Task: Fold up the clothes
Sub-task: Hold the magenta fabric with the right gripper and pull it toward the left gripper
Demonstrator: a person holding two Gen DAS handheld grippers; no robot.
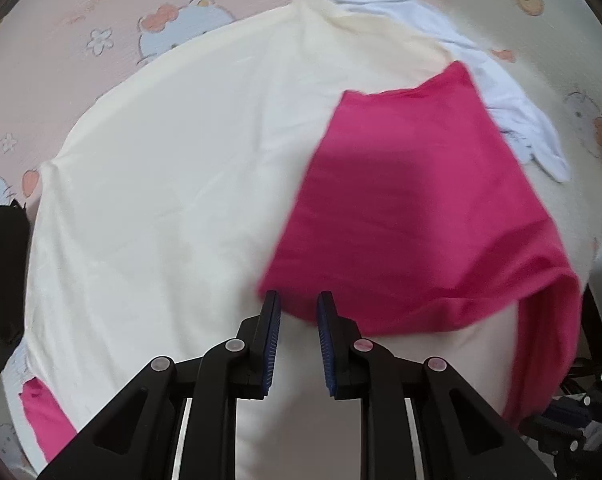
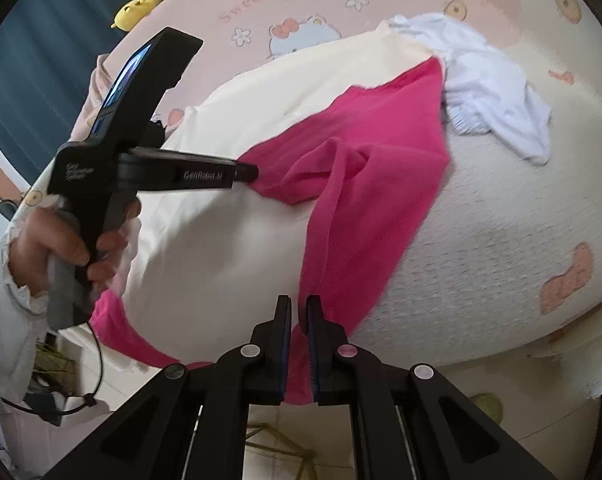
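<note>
Right wrist view: right gripper [image 2: 299, 308] is pinching the pink shirt [image 2: 365, 184]; left gripper [image 2: 247, 172] is gripping its far edge, over cream cloth [image 2: 205, 240] on the bed [image 2: 481, 240].

We see a pink shirt [image 2: 365, 184] of soft matt cloth, a quilted bedspread [image 2: 501, 248] (rough, dimpled), and matt black plastic grippers [image 2: 299, 308].

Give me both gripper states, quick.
Left gripper: closed on a corner of the pink garment.
Right gripper: closed on the pink garment too.
</note>
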